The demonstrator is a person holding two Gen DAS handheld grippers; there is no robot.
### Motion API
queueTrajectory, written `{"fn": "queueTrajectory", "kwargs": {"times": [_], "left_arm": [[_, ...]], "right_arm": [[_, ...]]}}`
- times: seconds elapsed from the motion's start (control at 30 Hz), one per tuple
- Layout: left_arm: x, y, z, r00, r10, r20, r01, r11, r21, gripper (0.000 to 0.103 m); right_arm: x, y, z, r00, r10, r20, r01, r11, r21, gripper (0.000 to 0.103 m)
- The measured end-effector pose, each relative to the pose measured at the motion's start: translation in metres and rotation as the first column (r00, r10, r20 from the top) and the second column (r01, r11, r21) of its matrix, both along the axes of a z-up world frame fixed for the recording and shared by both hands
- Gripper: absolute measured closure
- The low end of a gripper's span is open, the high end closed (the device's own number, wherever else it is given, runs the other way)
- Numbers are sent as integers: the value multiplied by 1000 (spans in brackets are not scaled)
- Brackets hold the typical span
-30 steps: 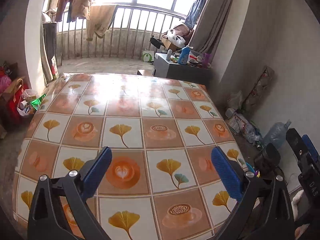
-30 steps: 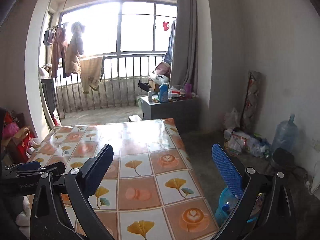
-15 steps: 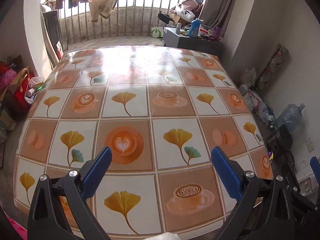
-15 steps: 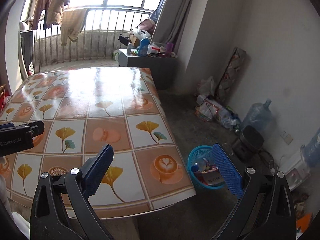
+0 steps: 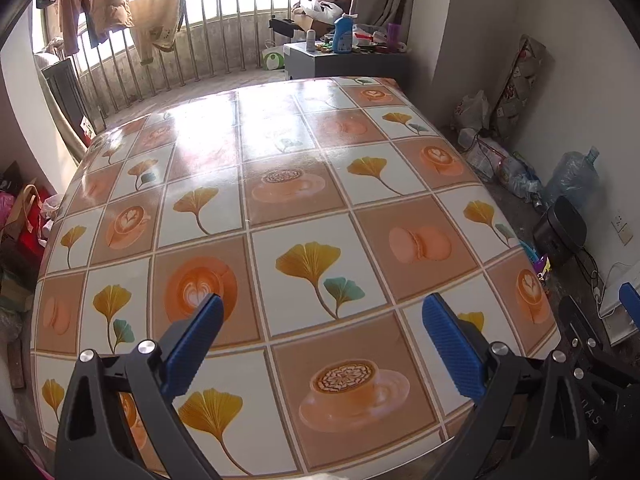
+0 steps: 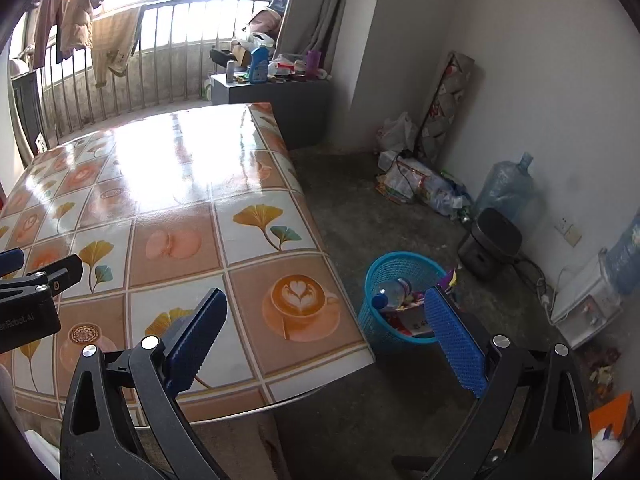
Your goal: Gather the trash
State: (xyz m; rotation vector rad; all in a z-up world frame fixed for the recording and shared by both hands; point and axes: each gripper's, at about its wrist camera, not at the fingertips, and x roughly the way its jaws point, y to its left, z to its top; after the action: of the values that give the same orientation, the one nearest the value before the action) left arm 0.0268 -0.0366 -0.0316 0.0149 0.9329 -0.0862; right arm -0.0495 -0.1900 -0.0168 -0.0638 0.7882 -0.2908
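While both grippers, left [image 5: 320, 344] and right [image 6: 326, 334], hang spread and empty over the table [image 6: 256, 372], the trash lies in the bin [image 6: 376, 330] beside it: light, crushable, best pinched at a bottle [image 6: 390, 294] neck.

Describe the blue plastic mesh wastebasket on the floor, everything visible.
The blue plastic mesh wastebasket is round, with latticed walls and an open top. It stands upright on the grey concrete floor, just off the tiled-pattern table's near corner. Inside lie a clear plastic bottle with a blue cap and colourful wrappers. The right gripper's fingertip hides part of its rim.
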Motion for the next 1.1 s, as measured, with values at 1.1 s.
{"fn": "queueTrajectory", "kwargs": {"times": [1.1], "left_arm": [[7,-26,21,995,-73,66,72,997,4,6]], "right_arm": [[-6,-39,11,993,-115,31,115,993,2,8]]}}
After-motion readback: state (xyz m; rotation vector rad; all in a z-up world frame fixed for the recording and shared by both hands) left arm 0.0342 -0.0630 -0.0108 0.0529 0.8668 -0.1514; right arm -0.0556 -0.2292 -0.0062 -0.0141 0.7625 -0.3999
